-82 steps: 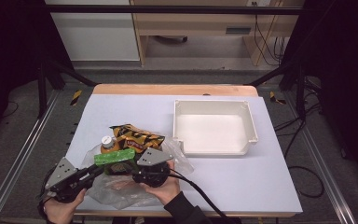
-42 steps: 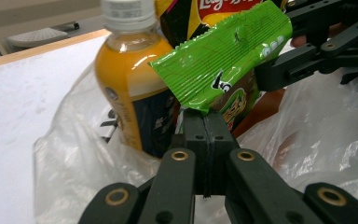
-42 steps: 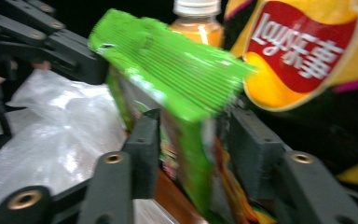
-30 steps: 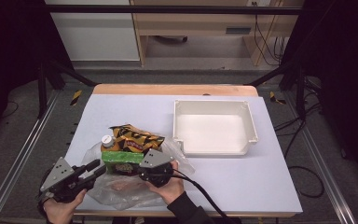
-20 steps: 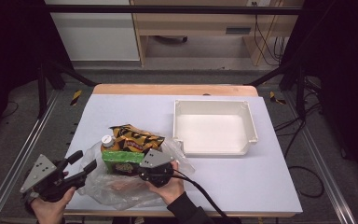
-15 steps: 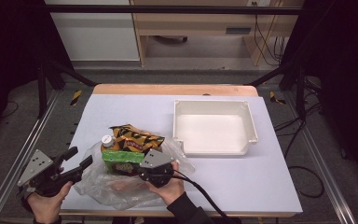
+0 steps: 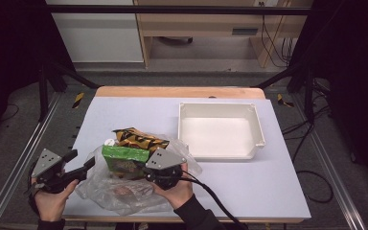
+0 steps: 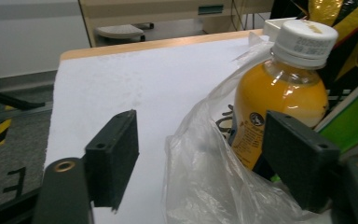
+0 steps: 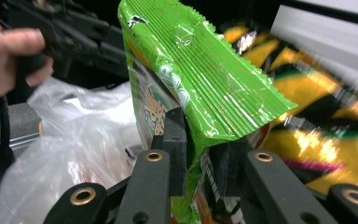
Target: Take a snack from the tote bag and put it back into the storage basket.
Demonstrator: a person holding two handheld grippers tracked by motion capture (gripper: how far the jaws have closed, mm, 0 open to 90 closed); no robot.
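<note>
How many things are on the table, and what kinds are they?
Snack packets: 2, a green snack packet and a yellow-and-black snack packet
Juice bottles: 1, the orange juice bottle
Plastic bags: 1, the clear plastic bag
Trays: 1, the white tray
Total: 5

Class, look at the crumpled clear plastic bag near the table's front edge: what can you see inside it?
Inside the clear plastic bag: an orange juice bottle with a white cap and a brownish item, too blurred through the plastic to identify. Anything beneath the green snack packet is covered.
</note>
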